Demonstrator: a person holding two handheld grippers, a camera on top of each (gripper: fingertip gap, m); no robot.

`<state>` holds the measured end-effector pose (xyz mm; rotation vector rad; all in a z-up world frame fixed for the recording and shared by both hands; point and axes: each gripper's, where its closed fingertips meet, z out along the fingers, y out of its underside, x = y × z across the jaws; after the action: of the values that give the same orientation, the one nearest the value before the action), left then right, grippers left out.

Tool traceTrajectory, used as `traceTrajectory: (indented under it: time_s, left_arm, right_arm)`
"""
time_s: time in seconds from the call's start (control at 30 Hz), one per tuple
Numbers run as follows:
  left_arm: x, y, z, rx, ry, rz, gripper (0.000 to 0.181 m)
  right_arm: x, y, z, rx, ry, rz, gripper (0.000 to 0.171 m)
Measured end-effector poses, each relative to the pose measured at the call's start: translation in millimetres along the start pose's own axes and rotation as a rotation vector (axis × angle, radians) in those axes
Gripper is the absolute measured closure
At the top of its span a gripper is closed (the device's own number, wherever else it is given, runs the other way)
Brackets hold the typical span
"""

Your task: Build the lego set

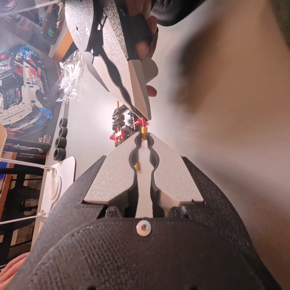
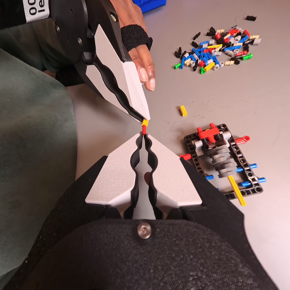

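My left gripper (image 1: 144, 133) is shut on a short yellow connector (image 1: 144, 132). My right gripper (image 2: 143, 134) is shut on a small red pin (image 2: 143, 130). The two are held tip to tip above the table, and the red pin's end sits in the yellow connector (image 2: 144, 122). The right gripper (image 1: 145, 118) reaches in from above in the left wrist view, and the left gripper (image 2: 145, 120) does so in the right wrist view. The part-built black frame with grey gears, red and blue pins and a yellow axle (image 2: 222, 161) lies on the grey table (image 2: 204, 94), right of the grippers.
A pile of loose small parts (image 2: 219, 48) lies at the far right, with a single yellow connector (image 2: 183, 110) nearer. A blue bin (image 2: 149, 4) stands at the back. The set's box (image 1: 23, 94), several black tyres (image 1: 60, 139) and a crumpled plastic bag (image 1: 70, 78) sit beyond the frame. Less than 4 cm separates the two grippers' tips. The yellow axle (image 2: 222, 161) is about 9 cm from my right fingertips. It is also in sight in the left wrist view (image 1: 116, 117).
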<state>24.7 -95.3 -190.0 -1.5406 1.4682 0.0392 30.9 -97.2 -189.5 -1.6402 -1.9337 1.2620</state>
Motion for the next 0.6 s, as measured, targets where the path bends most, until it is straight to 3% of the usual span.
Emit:
traceTrajectory:
  time_s: [0.6]
  left_arm:
    - [3, 16, 14, -0.135, 0.029, -0.139, 0.176]
  right_arm:
    - [14, 10, 8, -0.09, 0.14, -0.002, 0.171]
